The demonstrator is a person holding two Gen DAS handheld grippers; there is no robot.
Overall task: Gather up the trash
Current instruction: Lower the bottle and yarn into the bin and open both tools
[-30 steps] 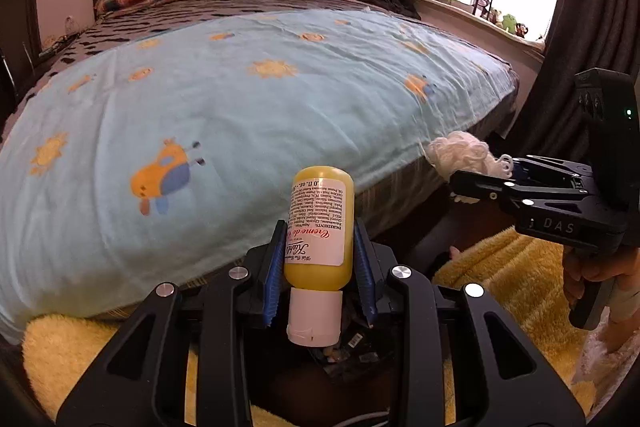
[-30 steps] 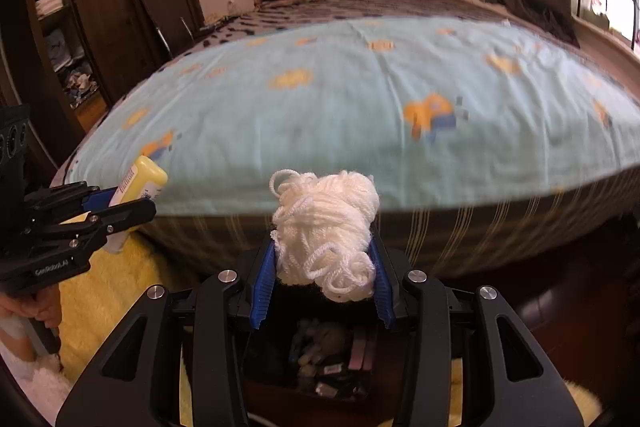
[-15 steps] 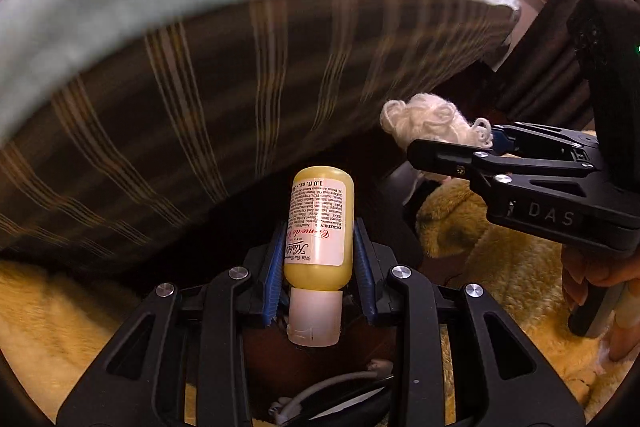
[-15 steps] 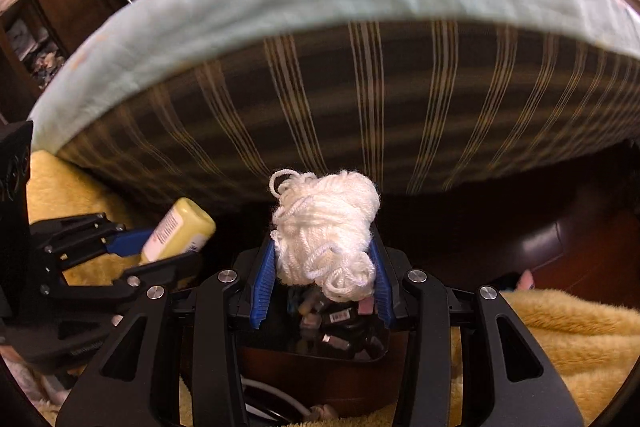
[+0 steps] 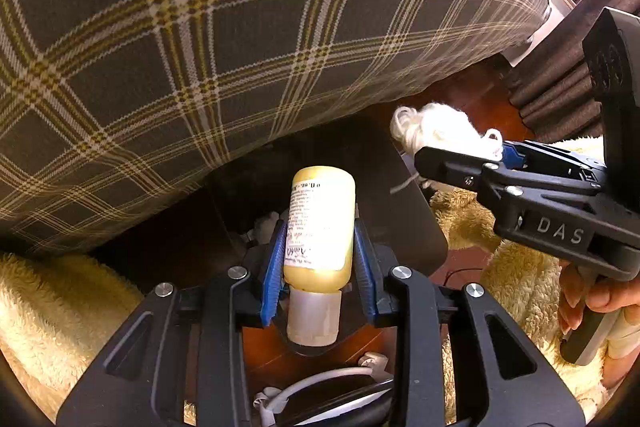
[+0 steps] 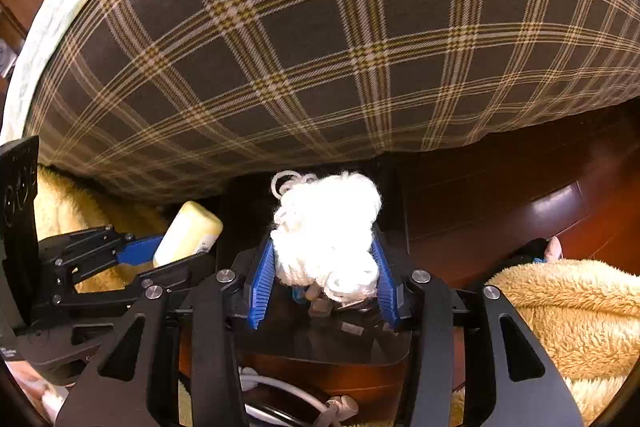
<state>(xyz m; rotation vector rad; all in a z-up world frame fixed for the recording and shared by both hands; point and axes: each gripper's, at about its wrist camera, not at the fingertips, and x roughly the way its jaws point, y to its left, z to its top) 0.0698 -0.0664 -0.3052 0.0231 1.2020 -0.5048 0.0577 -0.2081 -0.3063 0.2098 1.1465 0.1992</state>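
My left gripper point(image 5: 319, 229) is shut on a yellow lotion bottle point(image 5: 320, 219), its white cap toward the camera. It hangs over a small dark bin point(image 5: 404, 211) at the foot of the bed. In the right wrist view my right gripper point(image 6: 322, 239) has a ball of white yarn point(image 6: 324, 223) between its blue pads. Its jaws are opening, and the yarn still touches both pads. Scraps lie in the bin point(image 6: 320, 357) below it. Each gripper shows in the other's view: the right gripper point(image 5: 440, 157) with the yarn point(image 5: 440, 127), and the left gripper point(image 6: 172, 247) with the bottle point(image 6: 188, 231).
The plaid side of the bed point(image 5: 240, 27) looms close above the bin. A fluffy yellow rug point(image 6: 560, 307) lies on both sides on the dark wood floor point(image 6: 500, 195). A white cable point(image 5: 320, 379) runs under the grippers. A person's hand point(image 5: 592, 299) holds the right gripper's handle.
Both grippers have sunk and tipped downward from above the bedspread to the bin at the bed's foot. The bottle and the yarn came along. The right pads stand slightly wider.
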